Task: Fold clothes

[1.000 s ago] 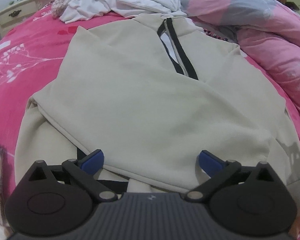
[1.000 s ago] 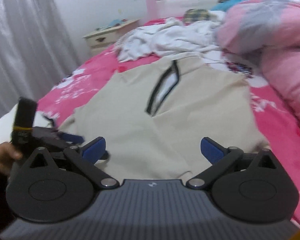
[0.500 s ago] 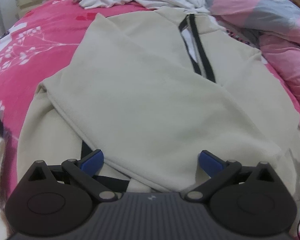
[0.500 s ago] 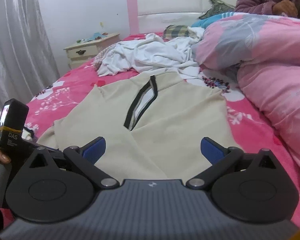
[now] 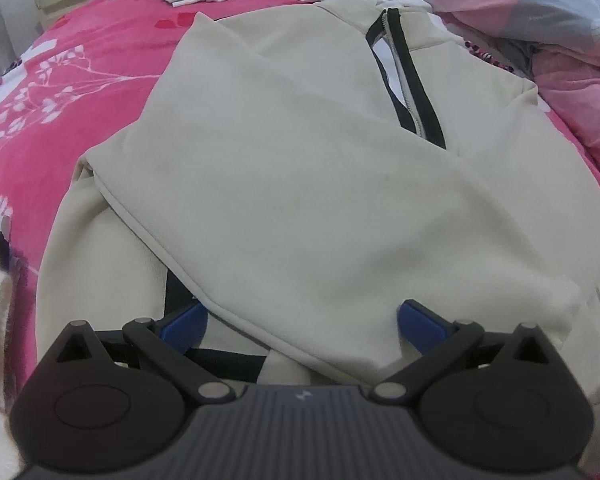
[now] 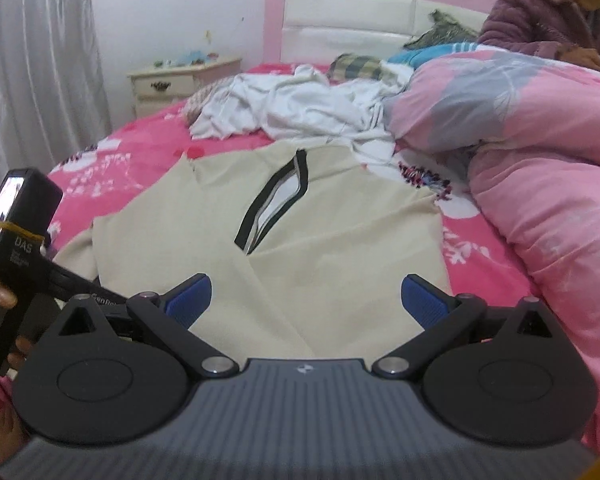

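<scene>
Soft, even indoor light is seen in both views, with no glare. Only a faint shadow is cast on the cream top [image 5: 300, 184] beneath the left claw [image 5: 302, 322]. Straight lines are bent by fisheye distortion, corners are darkened, and fine detail is slightly blurred.

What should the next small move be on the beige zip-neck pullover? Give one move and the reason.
Probably bring the open right gripper to the beige zip-neck pullover's unfolded right side. The left sleeve already lies diagonally across the front, the right edge still lies spread on the pink floral bedsheet, and the left gripper is also open and empty.
</scene>
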A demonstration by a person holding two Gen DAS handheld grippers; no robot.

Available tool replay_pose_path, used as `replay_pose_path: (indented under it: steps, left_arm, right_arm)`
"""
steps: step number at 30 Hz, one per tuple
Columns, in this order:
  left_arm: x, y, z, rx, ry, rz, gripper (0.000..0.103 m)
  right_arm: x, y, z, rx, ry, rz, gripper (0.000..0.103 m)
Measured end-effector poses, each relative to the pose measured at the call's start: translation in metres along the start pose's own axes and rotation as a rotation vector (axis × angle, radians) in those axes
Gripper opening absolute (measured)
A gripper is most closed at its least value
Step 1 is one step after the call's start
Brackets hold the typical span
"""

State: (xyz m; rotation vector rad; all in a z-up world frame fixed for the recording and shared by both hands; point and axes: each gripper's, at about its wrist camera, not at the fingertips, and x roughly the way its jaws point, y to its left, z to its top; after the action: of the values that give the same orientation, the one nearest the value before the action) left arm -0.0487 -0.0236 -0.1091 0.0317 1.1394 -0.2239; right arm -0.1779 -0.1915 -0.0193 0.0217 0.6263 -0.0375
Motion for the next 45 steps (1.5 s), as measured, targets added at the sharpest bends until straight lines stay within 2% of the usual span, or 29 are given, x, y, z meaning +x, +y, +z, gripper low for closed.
replay_pose_path:
  steps: [5, 11, 19, 24, 37, 40, 43, 45]
  left_arm:
    - [0.001, 0.001, 0.003, -0.009, 0.009, 0.002, 0.103]
    - [0.001, 0.001, 0.003, -0.020, 0.007, 0.004, 0.103]
    - [0.000, 0.001, 0.002, -0.032, -0.010, 0.012, 0.103]
    - [-0.001, 0.001, 0.000, -0.042, -0.032, 0.020, 0.103]
    - [-0.005, -0.001, 0.006, -0.051, 0.000, 0.032, 0.103]
    - [-0.013, -0.003, 0.008, -0.045, -0.025, 0.073, 0.103]
    - [-0.021, -0.011, 0.010, 0.005, -0.049, 0.129, 0.103]
    - [-0.023, -0.015, 0.011, 0.026, -0.050, 0.136, 0.103]
  right_arm:
    - [0.003, -0.006, -0.001, 0.050, 0.020, -0.007, 0.102]
    - [0.001, -0.021, -0.003, 0.145, 0.022, 0.083, 0.102]
    - [-0.003, -0.014, -0.003, 0.103, -0.013, 0.092, 0.102]
    - [-0.001, -0.014, -0.003, 0.118, -0.002, 0.086, 0.102]
    - [0.003, -0.017, -0.006, 0.143, 0.025, 0.096, 0.102]
    - [0.004, -0.017, -0.005, 0.137, 0.048, 0.083, 0.102]
    - [0.007, -0.016, -0.007, 0.113, 0.079, 0.043, 0.102]
    - [0.011, -0.017, -0.008, 0.112, 0.108, 0.028, 0.102]
